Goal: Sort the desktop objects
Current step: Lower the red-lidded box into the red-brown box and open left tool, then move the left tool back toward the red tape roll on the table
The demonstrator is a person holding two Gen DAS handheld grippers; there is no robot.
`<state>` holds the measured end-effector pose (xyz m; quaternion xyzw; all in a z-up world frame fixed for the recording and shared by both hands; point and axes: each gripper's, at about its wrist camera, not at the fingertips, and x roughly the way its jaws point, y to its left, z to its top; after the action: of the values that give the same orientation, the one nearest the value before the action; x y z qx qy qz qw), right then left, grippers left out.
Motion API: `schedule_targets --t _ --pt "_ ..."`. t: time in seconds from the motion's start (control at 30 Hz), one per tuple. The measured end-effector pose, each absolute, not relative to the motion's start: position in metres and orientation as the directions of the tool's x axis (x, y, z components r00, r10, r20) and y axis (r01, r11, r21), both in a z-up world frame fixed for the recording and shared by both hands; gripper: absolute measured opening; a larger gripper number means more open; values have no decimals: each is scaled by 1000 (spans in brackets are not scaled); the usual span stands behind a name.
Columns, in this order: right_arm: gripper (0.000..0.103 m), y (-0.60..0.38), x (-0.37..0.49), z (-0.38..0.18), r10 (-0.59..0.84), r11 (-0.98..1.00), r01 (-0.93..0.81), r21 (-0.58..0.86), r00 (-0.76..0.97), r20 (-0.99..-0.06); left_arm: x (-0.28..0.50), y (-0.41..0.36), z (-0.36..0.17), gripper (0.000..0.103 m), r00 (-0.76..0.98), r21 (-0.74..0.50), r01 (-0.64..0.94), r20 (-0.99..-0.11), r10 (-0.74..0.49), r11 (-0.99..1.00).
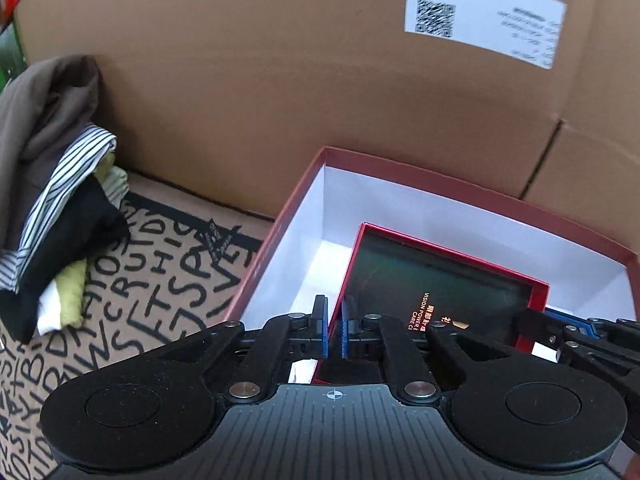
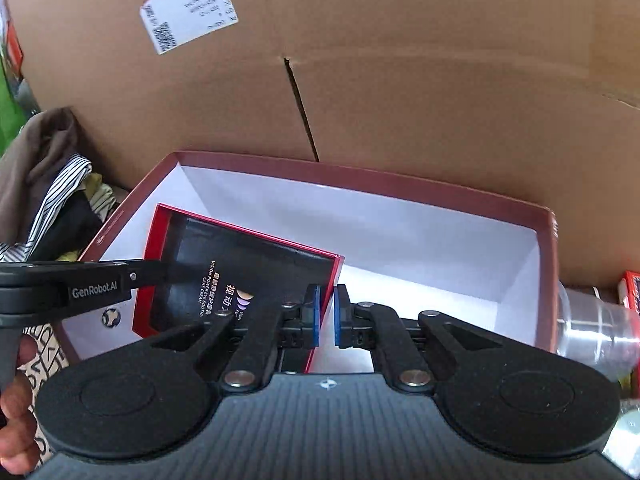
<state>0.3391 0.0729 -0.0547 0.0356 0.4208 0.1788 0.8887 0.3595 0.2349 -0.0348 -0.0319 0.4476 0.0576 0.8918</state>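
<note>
Left tongs (image 1: 335,330): we pinch the left wall of the small red box (image 1: 440,280); the blue pads are almost together on its thin edge.
Right tongs (image 2: 326,316): we pinch the right wall of the same small red box (image 2: 240,272), pads nearly closed on it.
Small red box: it is tilted and sits inside the big red box (image 1: 280,220), toward its left side.
Big red box: its inside is white; in the right view its rim (image 2: 360,176) runs close to the brown cardboard wall (image 2: 400,80).
Only left view: a paper with black letters (image 1: 160,280) beside the big box, and the heap of clothes (image 1: 60,200) up close.
Only right view: a clear plastic cup (image 2: 592,328) just past the big box's right wall, and bare white floor (image 2: 420,292) in the big box's right half.
</note>
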Motion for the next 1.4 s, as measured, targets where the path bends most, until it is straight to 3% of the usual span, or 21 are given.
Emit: schedule_targets --t 0.07,0.17,0.23,0.33,0.47,0.5,0.63,0.83,1.1,1.27,1.4 --pt "10 77 337 -54 339 935 -300 189 592 -731 367 239 -40 3 586 -10 -143 -807 76 990" --pt "21 83 335 -53 325 936 -318 152 608 -724 367 237 -41 27 593 -12 -130 -802 68 991" --pt "66 87 333 -52 316 936 -330 127 620 -719 363 233 -38 49 603 -18 -104 -796 49 994" --pt "68 85 317 -41 287 939 -342 44 704 -650 349 226 -27 72 647 33 -97 -758 88 995" --pt "70 71 299 -31 332 926 -371 72 710 -621 328 223 -15 72 675 53 -96 -730 104 994" --pt "75 65 291 -29 349 921 -380 85 710 -611 322 223 -13 74 677 48 -96 -729 101 994" --pt "89 35 263 -15 406 903 -410 128 718 -565 289 209 -5 95 698 34 -73 -712 75 997" --pt "101 -29 206 20 465 885 -411 219 765 -445 223 176 9 96 734 -30 8 -679 -26 1000" --pt "103 -136 107 46 511 854 -422 304 791 -336 130 124 19 99 759 -121 142 -624 -186 983" --pt "103 -185 43 25 414 910 -380 165 846 -335 86 73 -15 99 700 -97 236 -674 -238 967" --pt "103 -212 4 -6 275 959 -281 43 878 -392 66 42 -51 98 645 -111 260 -719 -258 959"
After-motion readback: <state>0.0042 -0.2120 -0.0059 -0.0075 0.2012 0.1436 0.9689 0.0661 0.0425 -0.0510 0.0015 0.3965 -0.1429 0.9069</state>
